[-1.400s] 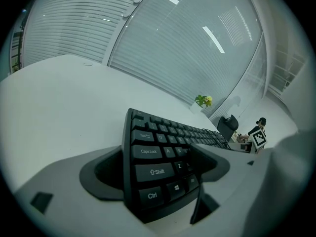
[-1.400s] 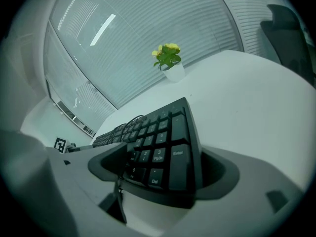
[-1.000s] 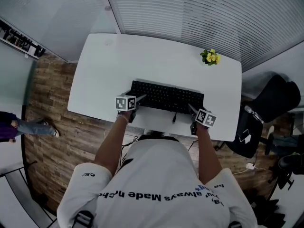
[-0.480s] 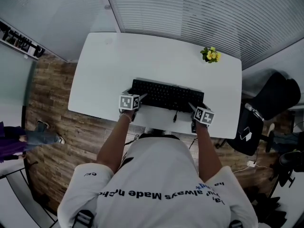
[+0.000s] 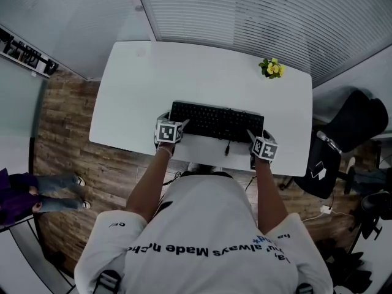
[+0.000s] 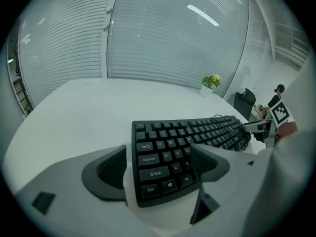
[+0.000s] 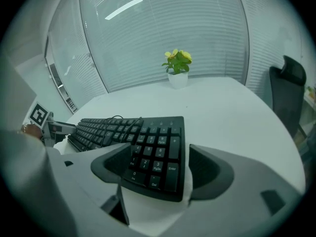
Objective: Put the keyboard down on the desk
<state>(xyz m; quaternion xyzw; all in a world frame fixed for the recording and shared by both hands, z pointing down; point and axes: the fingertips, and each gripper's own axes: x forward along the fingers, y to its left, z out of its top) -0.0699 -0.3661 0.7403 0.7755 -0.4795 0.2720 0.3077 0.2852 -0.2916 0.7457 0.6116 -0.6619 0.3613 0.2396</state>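
A black keyboard [image 5: 217, 122] lies flat on the white desk [image 5: 184, 72], near its front edge, with its cable looped over the back. My left gripper [image 5: 179, 126] is at the keyboard's front left corner. In the left gripper view the keyboard [image 6: 187, 137] reaches between the jaws of this gripper [image 6: 159, 157], and a gap shows beside the left jaw. My right gripper [image 5: 253, 136] is at the right end. In the right gripper view its jaws [image 7: 158, 157] are closing around the number pad of the keyboard [image 7: 148, 147], and a thin gap still shows beside the right jaw.
A small pot of yellow flowers [image 5: 271, 71] stands at the desk's far right corner. A black office chair [image 5: 358, 124] sits to the right of the desk. Window blinds run behind the desk. A person's legs [image 5: 37, 195] show on the wooden floor at left.
My left gripper has shifted slightly right, closer to the keyboard's left end. The right gripper has edged up a little. The keyboard has stayed in place. The person on the floor has moved.
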